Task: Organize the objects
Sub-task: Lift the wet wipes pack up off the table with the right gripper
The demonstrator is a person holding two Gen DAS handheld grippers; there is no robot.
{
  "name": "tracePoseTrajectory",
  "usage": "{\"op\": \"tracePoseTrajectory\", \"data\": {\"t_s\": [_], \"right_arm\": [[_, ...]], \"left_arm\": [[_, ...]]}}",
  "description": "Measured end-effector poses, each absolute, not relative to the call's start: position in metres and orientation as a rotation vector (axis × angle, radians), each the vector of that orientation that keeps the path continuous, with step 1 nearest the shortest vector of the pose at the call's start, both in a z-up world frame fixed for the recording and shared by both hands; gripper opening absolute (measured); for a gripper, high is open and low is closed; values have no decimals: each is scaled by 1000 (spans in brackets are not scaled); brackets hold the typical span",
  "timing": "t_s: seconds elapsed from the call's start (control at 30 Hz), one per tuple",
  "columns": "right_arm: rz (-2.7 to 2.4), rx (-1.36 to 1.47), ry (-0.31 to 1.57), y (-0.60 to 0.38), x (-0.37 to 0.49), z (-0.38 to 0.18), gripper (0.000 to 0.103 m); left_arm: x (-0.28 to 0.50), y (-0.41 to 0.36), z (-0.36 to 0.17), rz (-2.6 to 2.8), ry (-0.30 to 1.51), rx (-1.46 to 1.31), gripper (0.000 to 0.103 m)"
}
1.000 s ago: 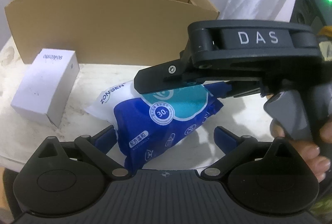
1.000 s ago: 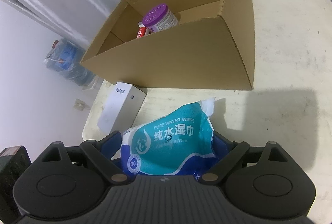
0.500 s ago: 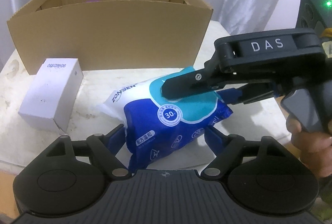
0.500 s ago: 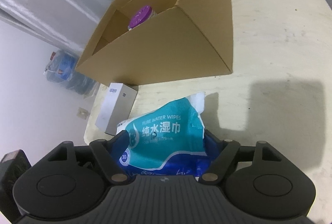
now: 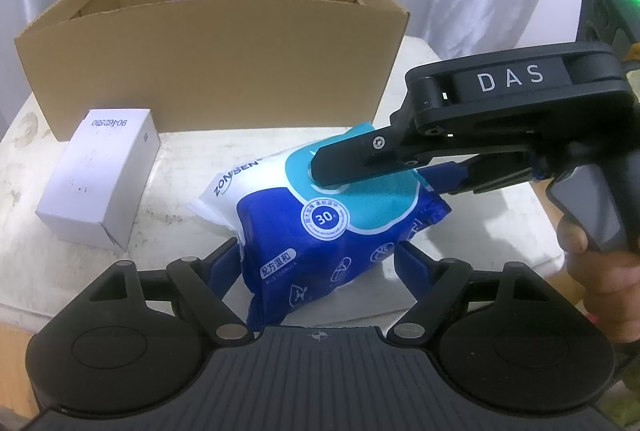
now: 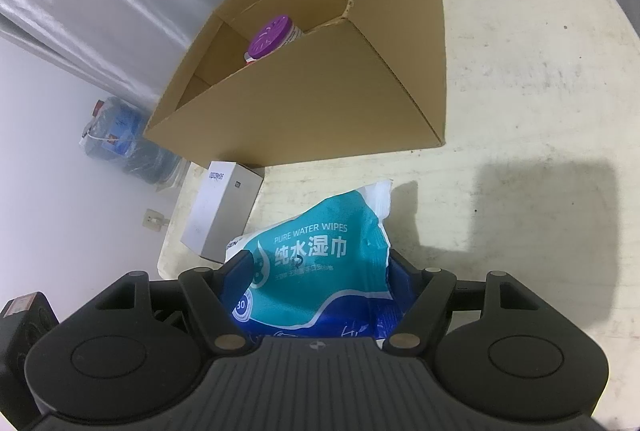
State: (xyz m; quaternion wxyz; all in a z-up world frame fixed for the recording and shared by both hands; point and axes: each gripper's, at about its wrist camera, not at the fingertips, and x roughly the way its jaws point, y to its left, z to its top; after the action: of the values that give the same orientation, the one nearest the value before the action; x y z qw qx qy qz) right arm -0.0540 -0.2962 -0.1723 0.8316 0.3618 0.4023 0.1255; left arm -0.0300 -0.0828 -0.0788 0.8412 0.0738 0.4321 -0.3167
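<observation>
Now clenching both the left tool (image 5: 318,251) and right tool (image 6: 316,267) onto the wipes pack (image 5: 320,215), previously only straddled, lifting it off the tabletop (image 5: 180,171) toward the cardboard box (image 5: 208,63).

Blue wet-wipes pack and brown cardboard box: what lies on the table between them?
Nothing: bare cream tabletop separates the blue wet-wipes pack from the brown cardboard box, clearest in the right wrist view.

"ZONSEN", "30" and "PURE WATER WIPES" are printed on the wipes pack (image 5: 320,227). "DAS" is written on the right gripper (image 5: 508,77).
</observation>
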Motion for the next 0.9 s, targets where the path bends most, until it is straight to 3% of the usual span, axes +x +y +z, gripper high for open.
{"op": "tracePoseTrajectory", "data": {"t_s": [0.9], "right_arm": [[260,787,849,-304,-56,-177,74]], "left_arm": [[-28,-84,-88,-675,928,183,84]]}}
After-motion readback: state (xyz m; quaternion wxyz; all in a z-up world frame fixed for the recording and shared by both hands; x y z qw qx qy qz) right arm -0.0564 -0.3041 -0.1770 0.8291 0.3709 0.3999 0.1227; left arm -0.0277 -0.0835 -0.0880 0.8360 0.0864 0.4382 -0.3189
